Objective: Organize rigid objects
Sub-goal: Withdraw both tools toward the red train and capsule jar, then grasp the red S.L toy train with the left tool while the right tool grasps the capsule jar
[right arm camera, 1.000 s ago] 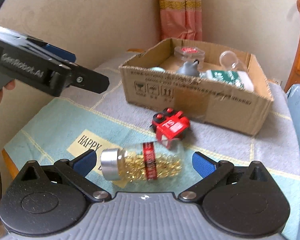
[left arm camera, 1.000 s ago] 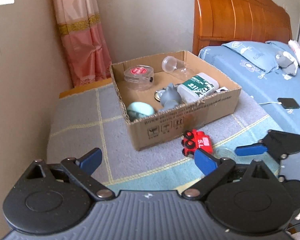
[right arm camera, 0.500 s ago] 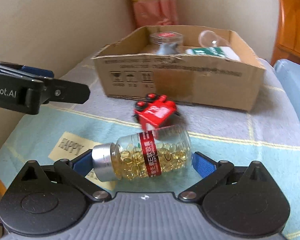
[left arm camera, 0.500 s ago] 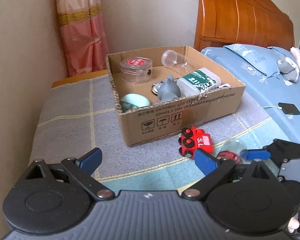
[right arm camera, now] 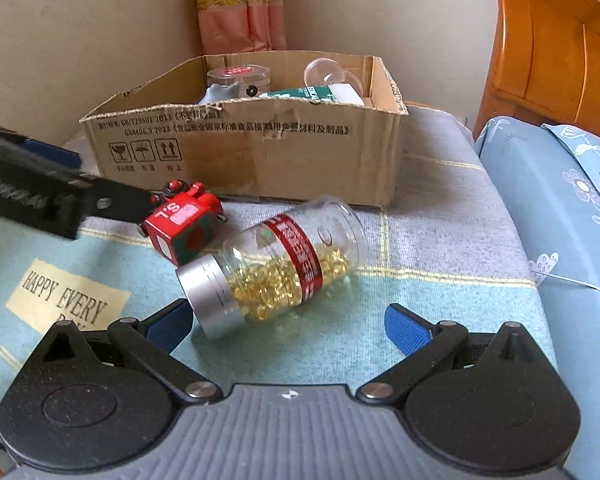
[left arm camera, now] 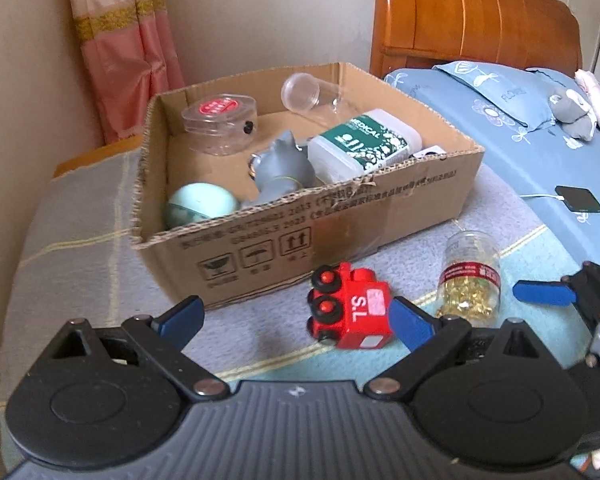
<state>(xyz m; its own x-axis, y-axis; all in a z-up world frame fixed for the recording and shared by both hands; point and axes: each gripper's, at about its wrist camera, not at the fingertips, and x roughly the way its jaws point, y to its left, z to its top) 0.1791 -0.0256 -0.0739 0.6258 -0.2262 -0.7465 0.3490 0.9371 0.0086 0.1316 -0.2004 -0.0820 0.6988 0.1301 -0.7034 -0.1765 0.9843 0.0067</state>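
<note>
A red toy train (left arm camera: 350, 312) lies on its side on the cloth in front of the cardboard box (left arm camera: 380, 216). My left gripper (left arm camera: 296, 318) is open just short of the train, whose rear sits by the right fingertip. A clear bottle of yellow capsules (right arm camera: 292, 264) with a red band lies diagonally on the cloth, silver cap toward me. My right gripper (right arm camera: 288, 324) is open right behind the bottle, with the cap near the left fingertip. In the right wrist view the left gripper (right arm camera: 52, 196) reaches in beside the train (right arm camera: 184, 226). The box (right arm camera: 260, 148) holds several items.
Inside the box are a clear round case (left arm camera: 220, 120), an empty clear jar (left arm camera: 304, 90), a white bottle with a green label (left arm camera: 364, 142), a grey figure (left arm camera: 284, 168) and a mint ball (left arm camera: 202, 204). A blue bed (left arm camera: 540, 128) with a phone (left arm camera: 578, 198) lies right; a wall stands left.
Both grippers moved forward toward the box. The capsule bottle turned from crosswise to diagonal, its cap now toward the right gripper. The left gripper closed in on the red train.
</note>
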